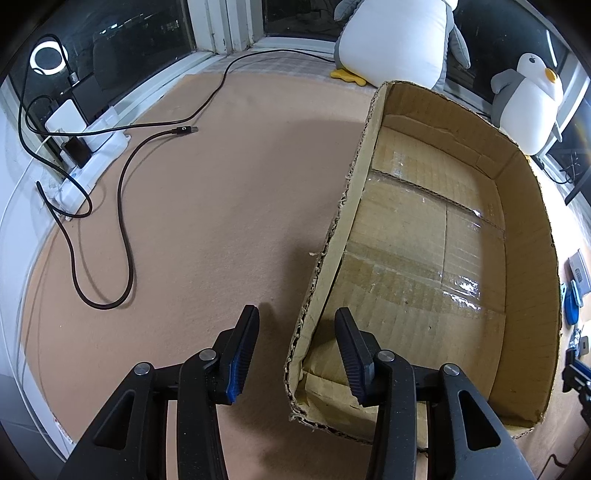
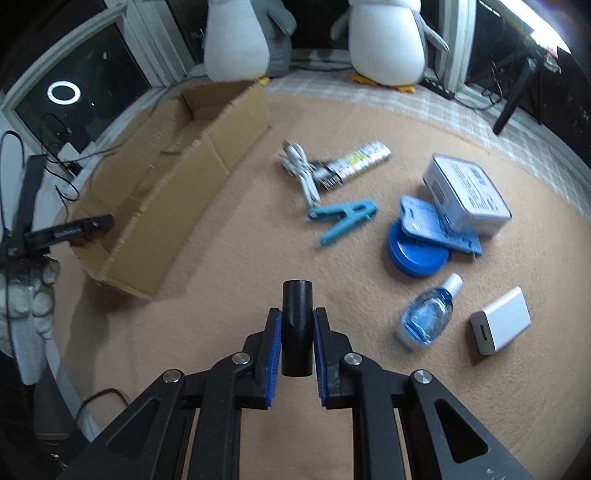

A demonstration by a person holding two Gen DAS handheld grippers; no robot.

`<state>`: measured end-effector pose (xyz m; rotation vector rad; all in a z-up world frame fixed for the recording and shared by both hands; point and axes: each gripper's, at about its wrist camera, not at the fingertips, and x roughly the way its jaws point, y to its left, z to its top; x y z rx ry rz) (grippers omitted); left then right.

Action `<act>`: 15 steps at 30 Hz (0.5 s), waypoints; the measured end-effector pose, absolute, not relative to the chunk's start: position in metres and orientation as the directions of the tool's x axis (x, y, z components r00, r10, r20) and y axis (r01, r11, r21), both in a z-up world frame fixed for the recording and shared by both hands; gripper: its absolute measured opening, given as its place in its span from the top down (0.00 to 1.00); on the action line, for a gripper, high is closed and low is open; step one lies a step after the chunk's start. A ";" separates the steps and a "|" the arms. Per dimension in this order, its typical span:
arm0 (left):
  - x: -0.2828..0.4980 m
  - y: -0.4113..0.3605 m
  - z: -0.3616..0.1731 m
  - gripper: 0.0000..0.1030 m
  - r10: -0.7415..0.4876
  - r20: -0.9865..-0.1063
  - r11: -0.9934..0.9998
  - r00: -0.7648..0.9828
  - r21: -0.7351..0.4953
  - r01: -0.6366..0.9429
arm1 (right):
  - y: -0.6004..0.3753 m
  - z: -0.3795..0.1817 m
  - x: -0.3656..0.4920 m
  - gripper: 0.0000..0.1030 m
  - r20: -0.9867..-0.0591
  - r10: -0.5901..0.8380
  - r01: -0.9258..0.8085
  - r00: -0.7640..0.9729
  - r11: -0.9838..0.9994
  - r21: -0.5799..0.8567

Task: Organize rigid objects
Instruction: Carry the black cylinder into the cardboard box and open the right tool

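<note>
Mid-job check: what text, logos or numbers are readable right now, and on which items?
"G": on the cable plug.
Apple-shaped logo, no words: on the small penguin plush.
White tin: printed label, too blurred to read.
Foil strip: print too small to read.
Left hand-held gripper: embossed lettering on its finger, unreadable.

Tan carpet (image 1: 207, 221), seemingly dark windows (image 1: 140, 33)

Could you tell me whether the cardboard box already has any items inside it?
No, the cardboard box shows only its bare taped floor in the left wrist view.

Tan carpet (image 2: 229, 258) bears cardboard box (image 2: 207, 162), blue clip (image 2: 343, 219).
</note>
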<state>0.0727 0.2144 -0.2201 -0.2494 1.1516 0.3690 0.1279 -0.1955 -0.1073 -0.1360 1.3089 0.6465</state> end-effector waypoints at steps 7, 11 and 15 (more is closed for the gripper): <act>0.073 0.215 -0.220 0.55 0.157 -0.920 0.913 0.358 -0.003 -0.408 | -0.158 -0.070 0.120 0.85 -0.877 0.462 -0.568 0.130 0.760 0.316; 0.073 0.214 -0.219 0.55 0.161 -0.919 0.913 0.360 0.000 -0.408 | -0.127 -0.056 0.114 0.85 -0.854 0.505 -0.609 0.125 0.719 0.335; 0.074 0.213 -0.220 0.55 0.160 -0.919 0.913 0.361 -0.001 -0.408 | -0.103 -0.051 0.112 0.85 -0.845 0.521 -0.637 0.123 0.694 0.335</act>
